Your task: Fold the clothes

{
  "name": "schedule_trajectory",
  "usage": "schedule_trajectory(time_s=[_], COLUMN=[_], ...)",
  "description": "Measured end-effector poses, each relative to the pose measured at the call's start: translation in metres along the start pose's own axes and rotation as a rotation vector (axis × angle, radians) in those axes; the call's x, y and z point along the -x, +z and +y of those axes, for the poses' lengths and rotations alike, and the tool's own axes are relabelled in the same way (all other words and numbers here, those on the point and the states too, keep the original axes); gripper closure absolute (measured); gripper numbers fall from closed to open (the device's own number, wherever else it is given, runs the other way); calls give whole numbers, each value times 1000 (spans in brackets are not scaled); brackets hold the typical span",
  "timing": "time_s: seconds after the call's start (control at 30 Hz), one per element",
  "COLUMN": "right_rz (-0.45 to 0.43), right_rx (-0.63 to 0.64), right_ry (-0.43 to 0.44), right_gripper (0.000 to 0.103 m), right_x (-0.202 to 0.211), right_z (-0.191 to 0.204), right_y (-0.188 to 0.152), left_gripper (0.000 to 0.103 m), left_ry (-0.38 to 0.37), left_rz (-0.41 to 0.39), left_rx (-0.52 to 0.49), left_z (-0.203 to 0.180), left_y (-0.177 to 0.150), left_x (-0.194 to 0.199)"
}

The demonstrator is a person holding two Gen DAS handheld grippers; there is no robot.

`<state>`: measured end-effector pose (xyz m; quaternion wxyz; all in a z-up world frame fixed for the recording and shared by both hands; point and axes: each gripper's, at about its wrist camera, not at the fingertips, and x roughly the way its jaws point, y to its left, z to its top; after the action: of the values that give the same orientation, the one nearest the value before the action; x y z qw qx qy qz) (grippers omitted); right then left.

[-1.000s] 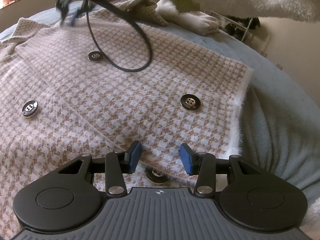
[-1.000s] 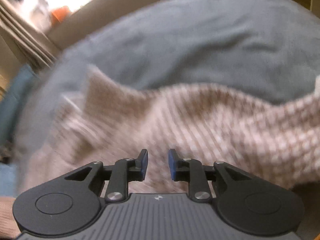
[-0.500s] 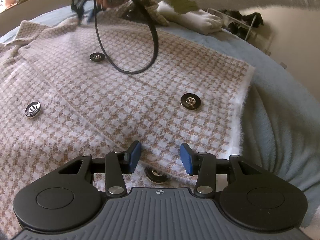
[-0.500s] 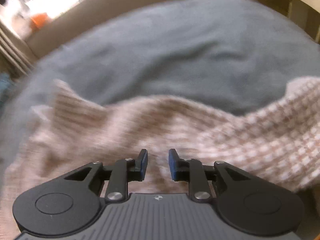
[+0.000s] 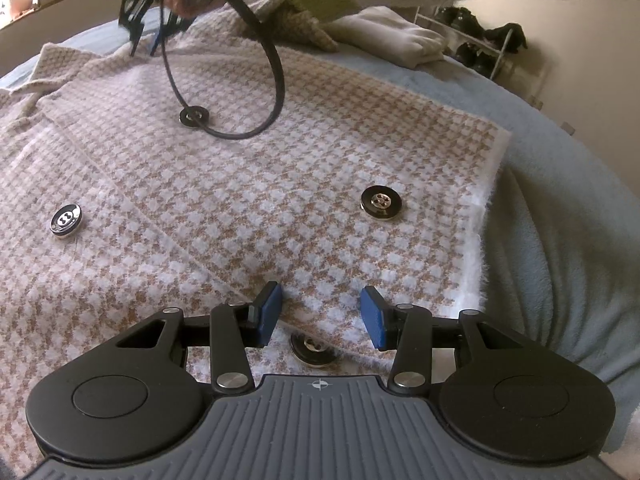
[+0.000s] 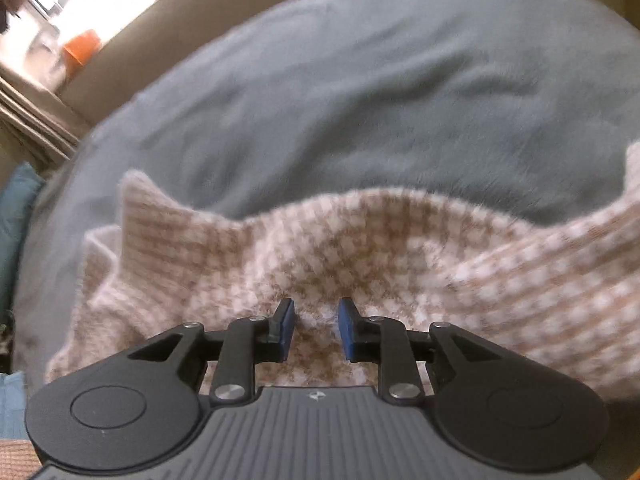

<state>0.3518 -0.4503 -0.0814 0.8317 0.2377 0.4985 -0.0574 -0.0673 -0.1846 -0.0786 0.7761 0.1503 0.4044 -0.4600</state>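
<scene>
A pink-and-tan houndstooth jacket (image 5: 248,184) is spread flat on a blue-grey blanket (image 5: 568,240), and every place below is given relative to that jacket. The left gripper (image 5: 320,312) is held just above the jacket's near hem, its blue pads parted, with nothing between them but cloth lying below; a dark button (image 5: 313,350) is seen under the overlapping front edge, between the two fingers. The front panel's diagonal edge is seen running from the near hem up toward the lapel at the far left. A second button (image 5: 379,202) sits on the upper panel near the jacket's right edge, a third (image 5: 66,219) on the lower panel toward its left, and a fourth (image 5: 194,116) farther up, touched in the picture by a hanging black cable loop (image 5: 256,80). The right edge is bordered by a white fuzzy strip, beyond which bare blanket is left open. Past the far edge, a folded cream garment (image 5: 404,40) rests on the blanket. The right gripper (image 6: 317,328) is held over the jacket's wavy far edge, jaws apart by a narrow gap and gripping nothing, though its view is blurred. Beyond that edge a wide stretch of bare blanket is seen.
</scene>
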Motion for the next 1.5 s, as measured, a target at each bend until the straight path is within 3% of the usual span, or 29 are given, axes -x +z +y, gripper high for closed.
schedule_trajectory(time_s=[0.17, 0.3, 0.4, 0.53, 0.63, 0.73, 0.83, 0.97, 1.13, 1.3, 1.4, 1.5], right_rz=[-71, -142, -120, -12, 54, 29, -78, -152, -122, -214, -236, -150], right_rx=[-132, -327, -295, -163, -153, -253, -417, -640, -618, -635, -567, -456], right_ry=[9, 138, 216, 224, 212, 207, 260, 462, 603, 725, 721, 628], right_gripper=[77, 77, 77, 77, 77, 78, 78, 77, 76, 76, 76, 73], right_x=[-24, -10, 8, 11, -10, -29, -34, -27, 7, 70, 119, 124], right_z=[-15, -41, -45, -27, -11, -11, -24, -46, -54, -81, -104, -105], right_y=[17, 20, 18, 11, 7, 9, 14, 6, -7, -27, -29, -44], left_gripper=[59, 59, 59, 57, 57, 57, 57, 57, 56, 56, 55, 54], left_ry=[-1, -2, -4, -6, -4, -3, -1, -6, -11, -16, -16, -16], left_rz=[-4, -3, -6, -7, -6, -10, -13, -10, -21, -49, -52, -50], left_rx=[-2, -2, -2, -2, -6, -8, -10, -5, -2, 6, 11, 21], left_z=[0, -1, 0, -1, -1, -2, -2, -1, 0, 1, 2, 1], left_y=[0, -1, -1, 0, 0, -1, -1, 0, -2, -7, -6, -5], left_x=[1, 1, 1, 0, -1, -1, -1, -2, -2, 1, 2, 2])
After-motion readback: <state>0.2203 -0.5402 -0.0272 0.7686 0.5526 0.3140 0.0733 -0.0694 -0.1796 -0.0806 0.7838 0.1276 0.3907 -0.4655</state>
